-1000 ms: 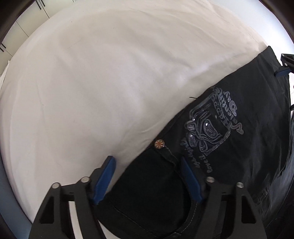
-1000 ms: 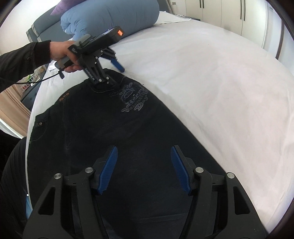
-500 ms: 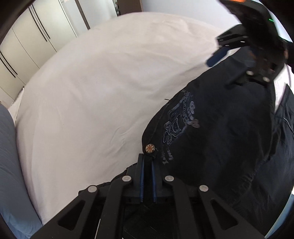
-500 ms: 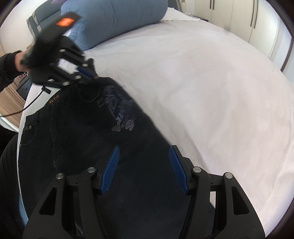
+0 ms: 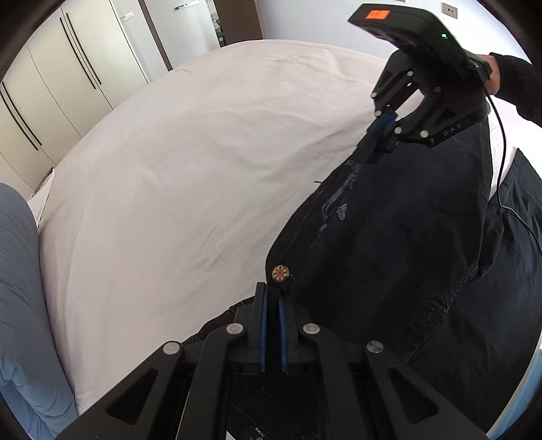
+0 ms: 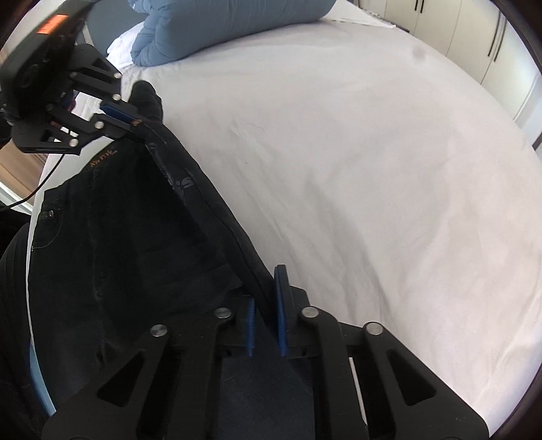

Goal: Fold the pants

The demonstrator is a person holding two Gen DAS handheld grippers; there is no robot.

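One pair of black pants (image 5: 406, 237), two grippers, both clamped on it. Left gripper (image 5: 272, 299) has its blue fingers (image 5: 262, 325) pressed together on the waistband edge, just below one round metal button (image 5: 280, 272). Right gripper (image 6: 266, 304) pinches the same long edge further down the leg, fingers (image 6: 280, 304) closed on the cloth; in the left view it shows as right gripper (image 5: 386, 123) held by a hand (image 5: 493, 76) in a dark sleeve. That edge is lifted off the bed (image 5: 203, 152) and stretched taut between the two; rest of the pants hangs down to the near bed edge. One pale printed graphic (image 5: 338, 199) on the fabric, creased. One white sheet covers the bed, one blue duvet roll (image 6: 220, 23) at its head, white wardrobe doors (image 5: 61, 78) behind
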